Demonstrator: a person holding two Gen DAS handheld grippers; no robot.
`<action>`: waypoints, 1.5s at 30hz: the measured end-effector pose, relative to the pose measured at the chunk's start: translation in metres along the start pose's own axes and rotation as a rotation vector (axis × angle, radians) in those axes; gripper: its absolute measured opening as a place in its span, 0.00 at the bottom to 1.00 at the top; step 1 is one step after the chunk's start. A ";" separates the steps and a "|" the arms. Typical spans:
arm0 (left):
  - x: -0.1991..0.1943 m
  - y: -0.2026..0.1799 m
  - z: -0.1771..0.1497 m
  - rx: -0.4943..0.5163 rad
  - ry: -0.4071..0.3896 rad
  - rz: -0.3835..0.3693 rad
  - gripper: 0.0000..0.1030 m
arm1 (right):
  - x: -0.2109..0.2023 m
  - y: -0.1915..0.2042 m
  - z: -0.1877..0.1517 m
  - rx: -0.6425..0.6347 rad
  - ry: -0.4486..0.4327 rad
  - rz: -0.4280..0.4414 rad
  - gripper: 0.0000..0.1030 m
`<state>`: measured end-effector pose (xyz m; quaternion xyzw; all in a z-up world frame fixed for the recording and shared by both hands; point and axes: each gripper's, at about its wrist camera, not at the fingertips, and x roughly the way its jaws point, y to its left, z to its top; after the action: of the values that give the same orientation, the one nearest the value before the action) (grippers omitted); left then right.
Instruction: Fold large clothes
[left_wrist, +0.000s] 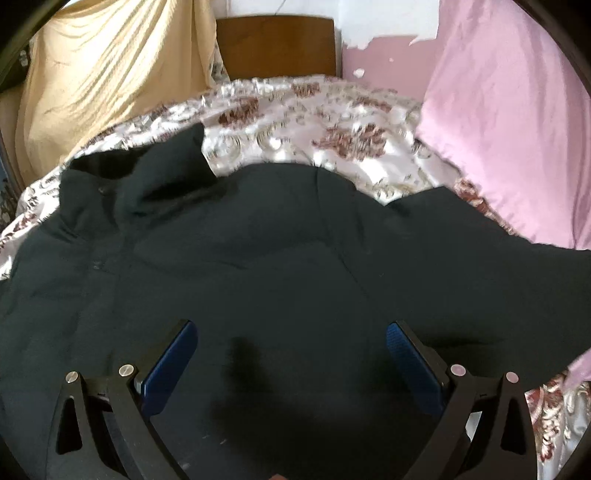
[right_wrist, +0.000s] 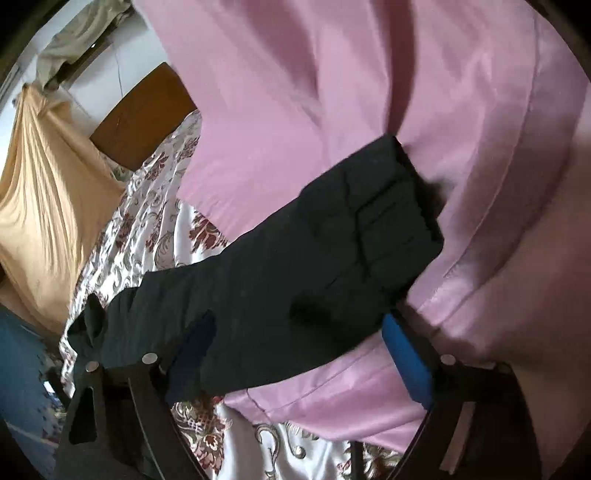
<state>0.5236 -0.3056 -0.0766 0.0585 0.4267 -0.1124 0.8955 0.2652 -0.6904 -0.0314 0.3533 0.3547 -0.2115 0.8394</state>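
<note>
A large black padded jacket (left_wrist: 258, 251) lies spread on a floral bedspread (left_wrist: 295, 118), collar at the upper left. My left gripper (left_wrist: 291, 339) is open just above the jacket's body, holding nothing. In the right wrist view one black sleeve (right_wrist: 314, 251) stretches up and right onto a pink cloth (right_wrist: 369, 110), cuff at the far end. My right gripper (right_wrist: 295, 339) is open over the sleeve's near part, with the sleeve lying between the blue pads; the left pad is partly hidden by the sleeve.
A pink cloth (left_wrist: 509, 129) covers the right side of the bed. A wooden headboard (left_wrist: 277, 48) stands at the far end. A yellow curtain (left_wrist: 103, 81) hangs at the left, also in the right wrist view (right_wrist: 48, 192).
</note>
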 end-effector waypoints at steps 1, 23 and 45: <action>0.007 -0.002 -0.002 0.001 0.015 0.008 1.00 | 0.006 -0.001 0.002 0.005 0.001 -0.007 0.85; -0.005 0.058 -0.015 -0.023 0.146 -0.112 1.00 | -0.032 0.142 -0.009 -0.287 -0.325 -0.022 0.12; -0.141 0.363 -0.075 -0.241 0.147 -0.043 1.00 | 0.042 0.478 -0.279 -0.884 0.078 0.322 0.12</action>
<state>0.4727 0.0822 -0.0111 -0.0507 0.5027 -0.0747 0.8597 0.4583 -0.1713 0.0100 0.0200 0.3825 0.1063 0.9176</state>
